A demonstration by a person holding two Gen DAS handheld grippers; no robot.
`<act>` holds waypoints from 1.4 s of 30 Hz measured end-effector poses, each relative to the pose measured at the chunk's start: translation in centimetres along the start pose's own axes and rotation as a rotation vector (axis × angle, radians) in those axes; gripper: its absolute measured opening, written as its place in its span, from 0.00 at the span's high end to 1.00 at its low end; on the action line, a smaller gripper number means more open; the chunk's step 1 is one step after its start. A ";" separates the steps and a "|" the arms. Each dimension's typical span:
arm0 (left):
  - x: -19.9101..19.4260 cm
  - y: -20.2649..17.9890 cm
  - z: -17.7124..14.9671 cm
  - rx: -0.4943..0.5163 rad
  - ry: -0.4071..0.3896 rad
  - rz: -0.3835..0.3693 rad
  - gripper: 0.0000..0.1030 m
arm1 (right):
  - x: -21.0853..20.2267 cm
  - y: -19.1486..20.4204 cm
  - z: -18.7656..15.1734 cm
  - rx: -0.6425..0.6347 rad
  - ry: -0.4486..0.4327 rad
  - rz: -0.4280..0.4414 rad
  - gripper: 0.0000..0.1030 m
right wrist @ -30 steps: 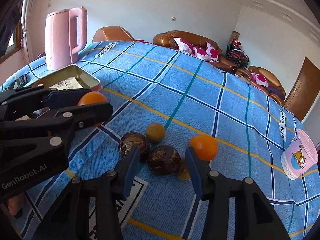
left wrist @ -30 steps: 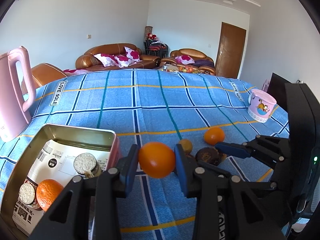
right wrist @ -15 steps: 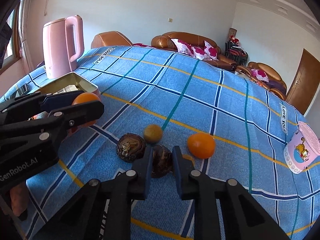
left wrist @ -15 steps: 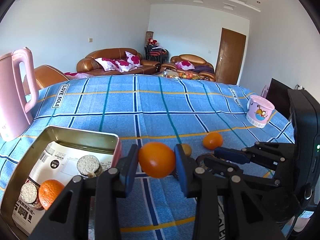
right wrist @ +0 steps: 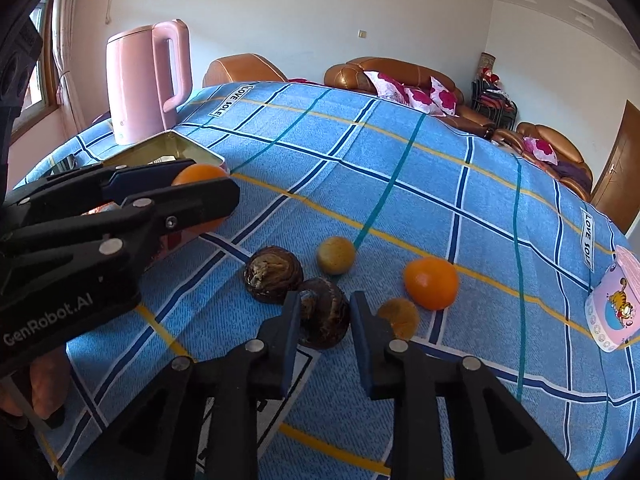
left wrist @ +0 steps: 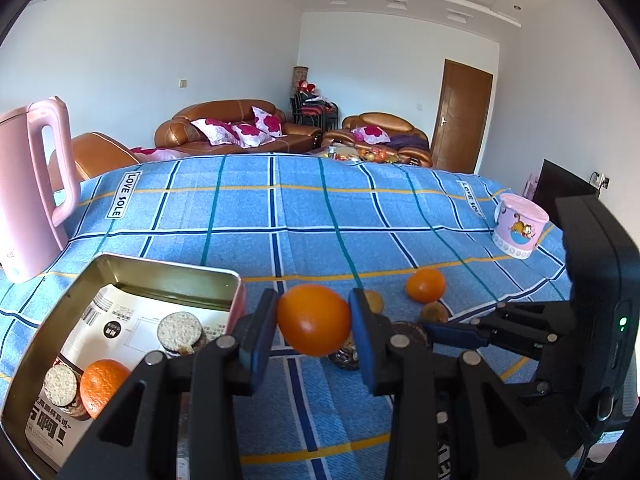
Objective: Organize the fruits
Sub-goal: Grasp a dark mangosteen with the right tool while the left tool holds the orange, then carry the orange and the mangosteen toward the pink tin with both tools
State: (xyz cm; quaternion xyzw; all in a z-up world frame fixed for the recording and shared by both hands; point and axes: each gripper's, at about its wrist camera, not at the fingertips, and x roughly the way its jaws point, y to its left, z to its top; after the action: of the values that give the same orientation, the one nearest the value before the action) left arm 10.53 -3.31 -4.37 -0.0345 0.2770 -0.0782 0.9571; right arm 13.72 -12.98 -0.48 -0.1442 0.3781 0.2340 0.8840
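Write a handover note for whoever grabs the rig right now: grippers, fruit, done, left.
Left gripper: shut on an orange, held in the air beside the metal tin.
Right gripper: shut on the near dark brown fruit, low over the blue cloth.
Done: one orange in the tin, next to round cakes.
Left on the cloth: second dark fruit, small tan fruit, loose orange, small brownish fruit.
Next, probably: drop both held fruits in the tin.
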 end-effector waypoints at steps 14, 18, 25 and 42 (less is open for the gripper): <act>-0.5 0.1 0.0 0.002 -0.024 0.002 0.64 | -0.7 0.4 -0.3 -0.011 -0.024 -0.015 0.73; -0.7 0.1 0.0 0.007 -0.031 0.004 0.63 | -0.8 0.6 -0.2 -0.021 -0.030 -0.021 0.74; -0.8 0.0 0.0 0.010 -0.040 0.007 0.64 | -2.3 0.0 -0.4 0.006 -0.110 -0.031 0.74; -1.5 -0.4 -0.1 0.032 -0.077 0.029 0.64 | -4.8 -0.2 -0.9 0.024 -0.248 -0.028 0.74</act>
State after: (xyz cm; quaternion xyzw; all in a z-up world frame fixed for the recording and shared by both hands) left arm 9.14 -3.47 -3.60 -0.0182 0.2391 -0.0671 0.9685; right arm 10.40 -15.02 2.51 -0.1088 0.2665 0.2332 0.9289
